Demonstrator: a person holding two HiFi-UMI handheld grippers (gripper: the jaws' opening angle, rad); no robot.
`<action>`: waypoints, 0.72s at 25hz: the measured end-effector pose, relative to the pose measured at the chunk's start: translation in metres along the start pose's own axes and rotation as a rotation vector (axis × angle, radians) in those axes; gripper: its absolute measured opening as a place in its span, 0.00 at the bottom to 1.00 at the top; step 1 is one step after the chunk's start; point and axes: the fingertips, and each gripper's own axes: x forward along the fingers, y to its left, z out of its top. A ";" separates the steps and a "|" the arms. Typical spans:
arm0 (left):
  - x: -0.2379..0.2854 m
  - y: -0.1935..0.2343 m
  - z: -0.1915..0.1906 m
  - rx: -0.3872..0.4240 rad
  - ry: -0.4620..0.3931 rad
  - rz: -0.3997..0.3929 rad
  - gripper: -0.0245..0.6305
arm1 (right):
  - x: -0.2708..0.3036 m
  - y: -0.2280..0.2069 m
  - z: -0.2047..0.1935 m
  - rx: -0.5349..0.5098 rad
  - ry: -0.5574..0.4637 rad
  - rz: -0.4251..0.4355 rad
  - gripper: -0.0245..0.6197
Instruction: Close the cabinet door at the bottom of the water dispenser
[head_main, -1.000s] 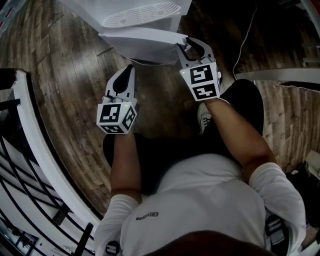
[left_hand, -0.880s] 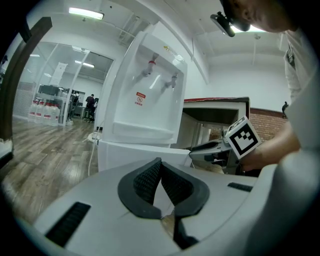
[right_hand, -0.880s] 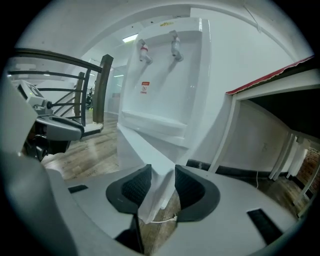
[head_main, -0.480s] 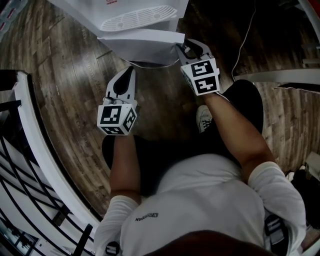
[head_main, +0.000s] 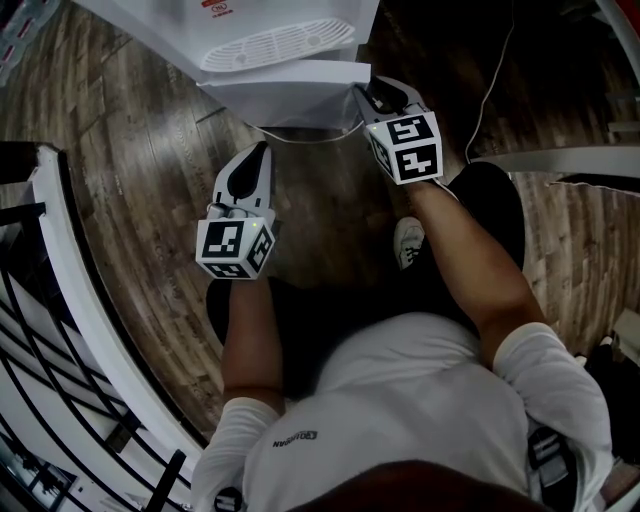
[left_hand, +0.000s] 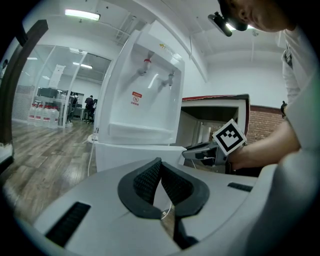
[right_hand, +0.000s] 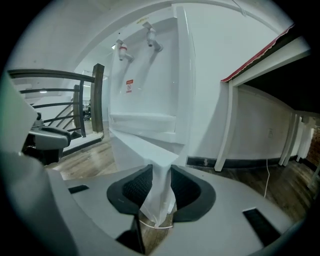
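The white water dispenser stands at the top of the head view. Its bottom cabinet door is swung out over the wooden floor. My right gripper is at the door's free right edge. In the right gripper view the door's thin edge runs between the pads of my right gripper. Those jaws have just been opening and stand wide, not pressing on the door. My left gripper hovers below the door, apart from it, its pads meeting at the tips with nothing between them.
A curved white and black railing borders the left side. A thin cable runs over the dark floor at the top right, beside a white ledge. The person's shoe is below the right gripper. A cord loop hangs under the door.
My right gripper has rolled a little and shifted slightly along the door's edge, and its jaws stand wider. The left gripper has kept still.
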 end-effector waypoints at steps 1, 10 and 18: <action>0.000 0.000 0.000 0.000 0.000 0.002 0.03 | 0.001 -0.001 0.000 0.003 -0.001 0.003 0.23; 0.003 -0.006 0.001 0.014 0.003 -0.003 0.03 | 0.006 -0.008 0.003 0.049 -0.013 0.032 0.23; 0.003 -0.002 -0.004 0.016 0.017 -0.002 0.03 | 0.014 -0.014 0.005 0.154 -0.028 0.043 0.22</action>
